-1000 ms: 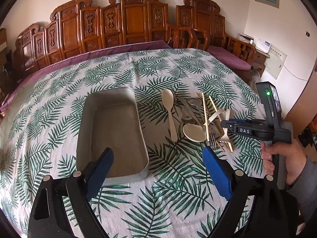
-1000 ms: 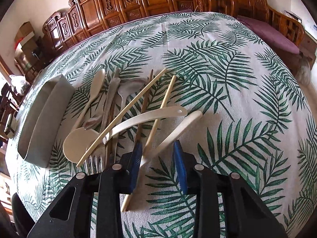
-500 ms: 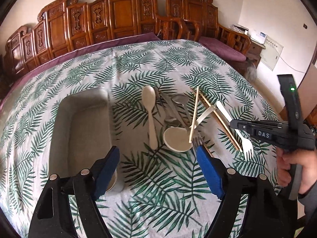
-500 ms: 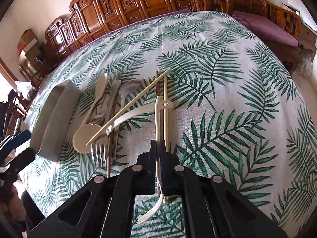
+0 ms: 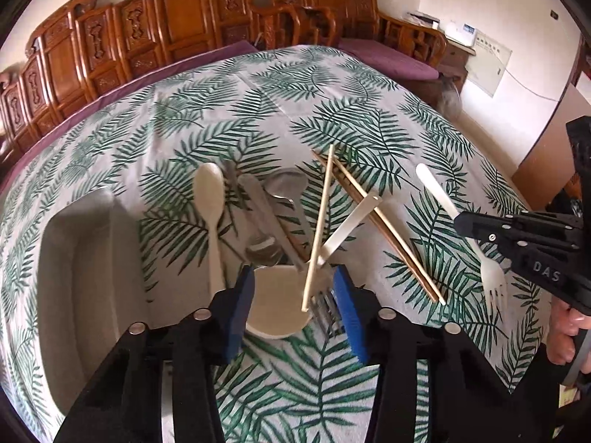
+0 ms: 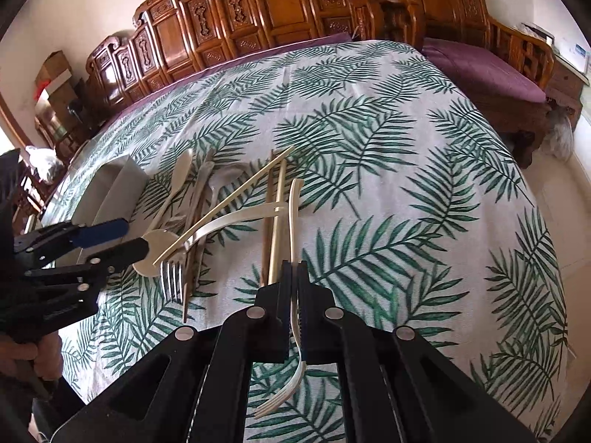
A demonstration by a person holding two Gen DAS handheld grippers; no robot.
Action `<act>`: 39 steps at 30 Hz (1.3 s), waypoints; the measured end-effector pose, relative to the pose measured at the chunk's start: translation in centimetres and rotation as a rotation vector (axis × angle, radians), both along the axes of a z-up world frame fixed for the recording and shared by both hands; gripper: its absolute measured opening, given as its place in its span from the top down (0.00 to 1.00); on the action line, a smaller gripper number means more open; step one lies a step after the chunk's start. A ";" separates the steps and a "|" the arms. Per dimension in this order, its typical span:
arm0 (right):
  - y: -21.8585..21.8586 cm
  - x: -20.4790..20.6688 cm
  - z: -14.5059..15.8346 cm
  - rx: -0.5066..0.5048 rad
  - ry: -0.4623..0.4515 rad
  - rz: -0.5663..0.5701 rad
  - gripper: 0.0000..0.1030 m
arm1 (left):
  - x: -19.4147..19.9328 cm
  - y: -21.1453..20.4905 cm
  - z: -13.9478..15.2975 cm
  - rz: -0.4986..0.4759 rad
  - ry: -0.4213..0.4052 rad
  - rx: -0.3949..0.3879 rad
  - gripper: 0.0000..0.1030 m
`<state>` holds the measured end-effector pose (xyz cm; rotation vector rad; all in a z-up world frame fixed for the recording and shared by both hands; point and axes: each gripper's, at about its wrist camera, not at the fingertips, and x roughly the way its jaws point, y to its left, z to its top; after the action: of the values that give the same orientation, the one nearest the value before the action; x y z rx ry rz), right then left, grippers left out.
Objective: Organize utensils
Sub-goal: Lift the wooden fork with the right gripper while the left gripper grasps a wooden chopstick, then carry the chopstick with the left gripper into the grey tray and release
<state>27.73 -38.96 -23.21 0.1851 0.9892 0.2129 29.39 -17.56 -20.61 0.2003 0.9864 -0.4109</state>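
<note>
Fork (image 6: 294, 295) in right tool (image 6: 293, 273) (clamped)

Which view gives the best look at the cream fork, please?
The left wrist view: the fork shows side-on from handle tip to tines, lifted clear of the table in the right gripper. The right wrist view shows it edge-on, its middle hidden between the shut fingers.

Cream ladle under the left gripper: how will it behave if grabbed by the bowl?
The ladle looks like thin plastic, so probably light and fairly stiff. A chopstick lies across it, so lifting would likely tip that off. The rounded bowl may slip between the closing left gripper pads.
</note>
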 end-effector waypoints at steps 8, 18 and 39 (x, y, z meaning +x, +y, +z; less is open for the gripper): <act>-2.1 0.3 -0.1 0.031 0.009 -0.050 0.96 | 1.6 -1.6 -2.1 -0.028 0.061 0.036 0.82; -1.1 0.1 0.1 0.028 0.009 -0.028 0.96 | 1.9 -2.0 -2.6 -0.027 0.078 0.053 0.96; 3.1 -0.7 2.7 0.005 -0.051 0.073 0.96 | -2.3 3.4 4.2 0.031 -0.049 -0.026 0.96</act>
<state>26.98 -35.83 -20.52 0.1478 0.9455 0.2852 27.07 -14.17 -16.43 0.1706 0.9341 -0.3889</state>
